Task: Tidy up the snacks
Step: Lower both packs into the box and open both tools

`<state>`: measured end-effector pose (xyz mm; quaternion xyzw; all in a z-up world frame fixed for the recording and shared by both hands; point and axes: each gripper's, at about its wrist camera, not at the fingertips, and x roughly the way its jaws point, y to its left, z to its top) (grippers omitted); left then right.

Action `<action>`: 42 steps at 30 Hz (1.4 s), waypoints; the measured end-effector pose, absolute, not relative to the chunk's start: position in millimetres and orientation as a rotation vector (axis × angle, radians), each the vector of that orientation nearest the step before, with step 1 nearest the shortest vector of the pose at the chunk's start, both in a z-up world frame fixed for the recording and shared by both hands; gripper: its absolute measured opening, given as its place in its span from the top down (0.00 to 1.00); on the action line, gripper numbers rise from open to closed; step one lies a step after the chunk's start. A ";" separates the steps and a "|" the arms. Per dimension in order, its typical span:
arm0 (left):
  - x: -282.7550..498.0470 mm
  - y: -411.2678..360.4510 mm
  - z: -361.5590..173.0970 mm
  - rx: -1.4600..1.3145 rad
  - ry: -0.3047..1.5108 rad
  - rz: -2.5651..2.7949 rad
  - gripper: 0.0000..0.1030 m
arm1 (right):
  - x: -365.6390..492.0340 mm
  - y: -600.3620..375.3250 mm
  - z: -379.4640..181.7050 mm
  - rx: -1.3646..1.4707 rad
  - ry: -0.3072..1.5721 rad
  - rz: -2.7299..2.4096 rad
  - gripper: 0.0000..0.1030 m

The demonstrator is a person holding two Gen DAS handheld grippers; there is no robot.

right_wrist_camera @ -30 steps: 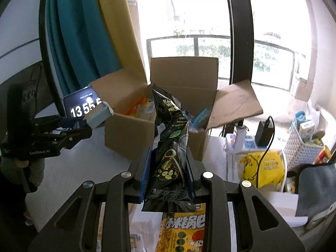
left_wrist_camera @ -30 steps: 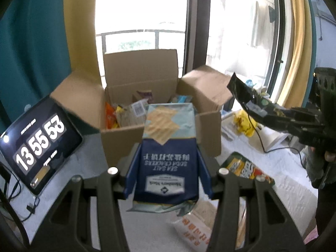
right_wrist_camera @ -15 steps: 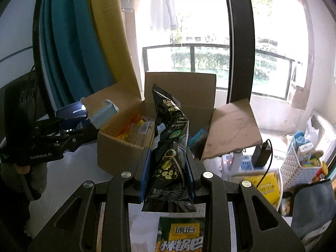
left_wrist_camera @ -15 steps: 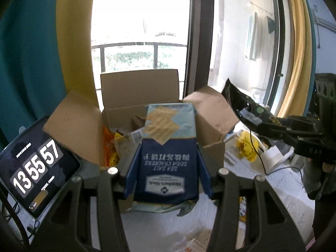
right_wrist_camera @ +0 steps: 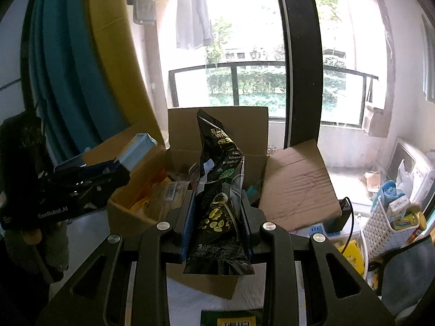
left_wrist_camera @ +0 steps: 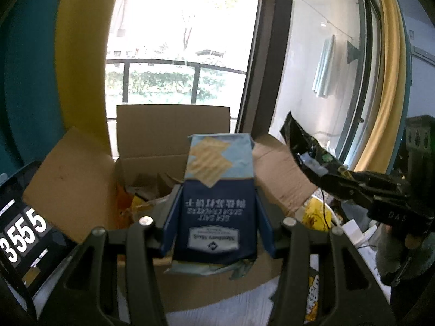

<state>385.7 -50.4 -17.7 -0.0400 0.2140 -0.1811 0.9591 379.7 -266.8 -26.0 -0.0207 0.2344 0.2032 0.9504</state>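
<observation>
Your left gripper has its fingers clamped on a blue soda cracker pack, held upside down over the near edge of the open cardboard box. Your right gripper pinches a crumpled black snack bag upright over the same box. Other packets lie inside; a tablet stands left, a white basket right.

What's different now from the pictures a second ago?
Both tongs carried their snacks closer to the open cardboard box, which now looks bigger and nearer in both views. The left tongs still hold the blue cracker pack, and the right tongs still hold the black snack bag. Nothing was let go or picked up.
</observation>
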 end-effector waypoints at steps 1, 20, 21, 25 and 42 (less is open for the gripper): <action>389.5 -51.8 -16.4 -0.083 0.432 -0.367 0.50 | 383.5 -266.2 -25.0 -0.036 0.475 0.409 0.69; 454.2 -43.1 -9.5 -0.196 0.422 -0.289 0.22 | 474.9 -237.5 -15.7 0.008 0.420 0.328 0.34; 455.3 -40.9 -7.8 -0.204 0.420 -0.287 0.22 | 475.1 -237.2 -16.7 0.012 0.424 0.329 0.34; 453.3 -33.4 -5.8 -0.232 0.413 -0.276 0.21 | 467.6 -236.3 -19.5 0.007 0.435 0.325 0.34; 430.8 -45.4 5.5 -0.220 0.409 -0.296 0.21 | 435.8 -242.2 -4.2 -0.044 0.454 0.288 0.34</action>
